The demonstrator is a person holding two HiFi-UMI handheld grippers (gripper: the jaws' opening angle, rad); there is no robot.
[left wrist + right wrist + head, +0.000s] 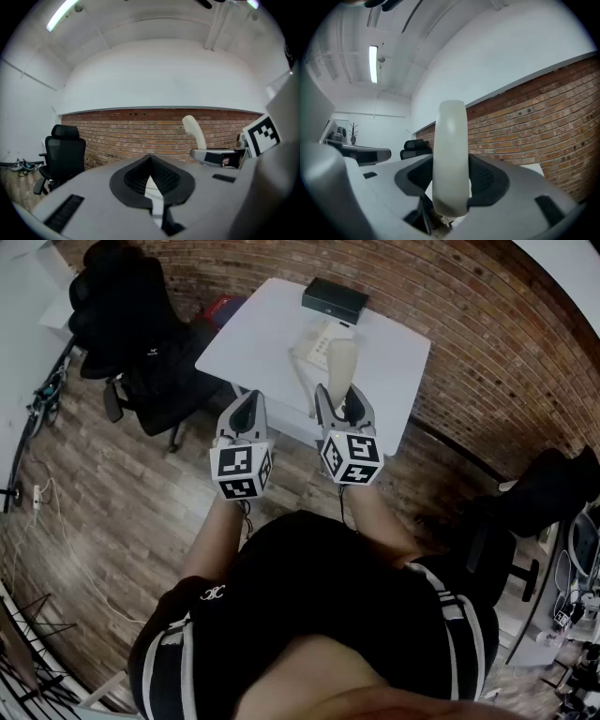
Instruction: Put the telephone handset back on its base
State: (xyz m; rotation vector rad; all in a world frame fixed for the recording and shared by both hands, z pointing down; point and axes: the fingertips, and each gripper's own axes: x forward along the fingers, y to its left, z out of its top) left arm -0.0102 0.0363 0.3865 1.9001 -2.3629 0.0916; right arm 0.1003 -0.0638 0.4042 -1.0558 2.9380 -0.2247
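telephone handset [450, 154] stood upright, clamped near its lower end between the jaws of the right gripper [343, 405] and held in the air over the near part of the white table [251, 338]. its base [317, 341] lay farther back, near a black box [335, 299]. left gripper [245, 405] hung alongside, jaws together on nothing. step in hand, as judged: carrying. the next move would call for reaching forward, tipping the handset level and aligning it with the cradle before release.
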